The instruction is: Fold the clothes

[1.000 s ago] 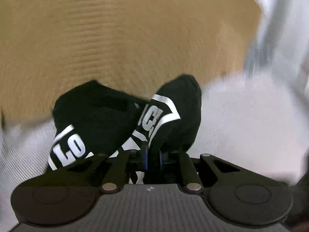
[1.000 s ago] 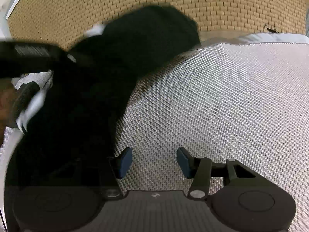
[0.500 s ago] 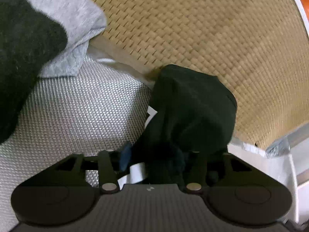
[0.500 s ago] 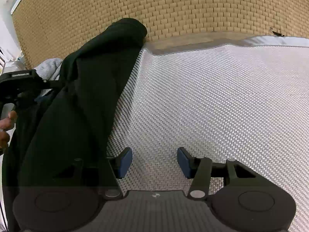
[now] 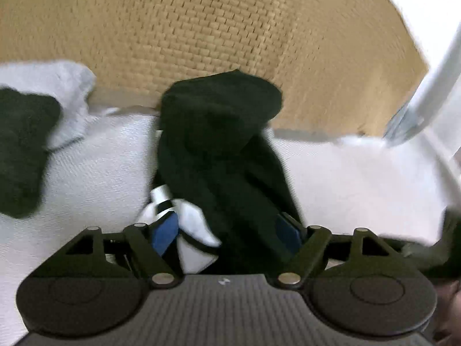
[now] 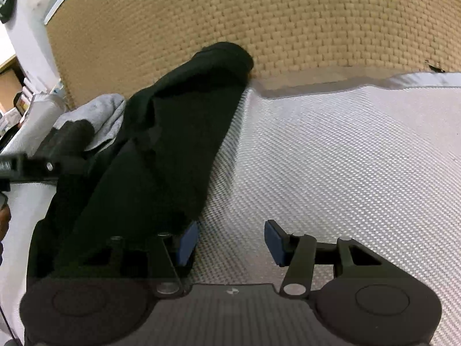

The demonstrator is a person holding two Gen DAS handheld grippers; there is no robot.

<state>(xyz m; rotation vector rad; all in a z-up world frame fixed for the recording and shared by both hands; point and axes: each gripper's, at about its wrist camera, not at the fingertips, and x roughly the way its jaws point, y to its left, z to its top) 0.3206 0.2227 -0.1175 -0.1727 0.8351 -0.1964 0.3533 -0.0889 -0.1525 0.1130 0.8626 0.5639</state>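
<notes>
A black garment [image 5: 224, 150] with white print lies bunched in a long strip on the white woven surface [image 5: 360, 173], its far end against the tan woven mat [image 5: 230, 28]. My left gripper [image 5: 226, 232] is open, its blue pads [image 5: 164, 233] wide apart with the garment's near end lying loose between them. In the right wrist view the same garment [image 6: 173, 132] runs along the left side and drapes over the left finger of my right gripper [image 6: 230, 242]. That gripper is open with only bare surface between its pads.
A grey garment [image 5: 69, 77] with a second dark piece [image 5: 20, 150] on it lies at the far left. A white post [image 5: 426, 92] rises at the right. The white surface [image 6: 345, 158] spreads to the right of the garment. A hand [image 6: 4, 219] shows at the left edge.
My left gripper went from shut on the black garment to open. The garment came down and now lies stretched on the white surface. The right gripper stayed open.
</notes>
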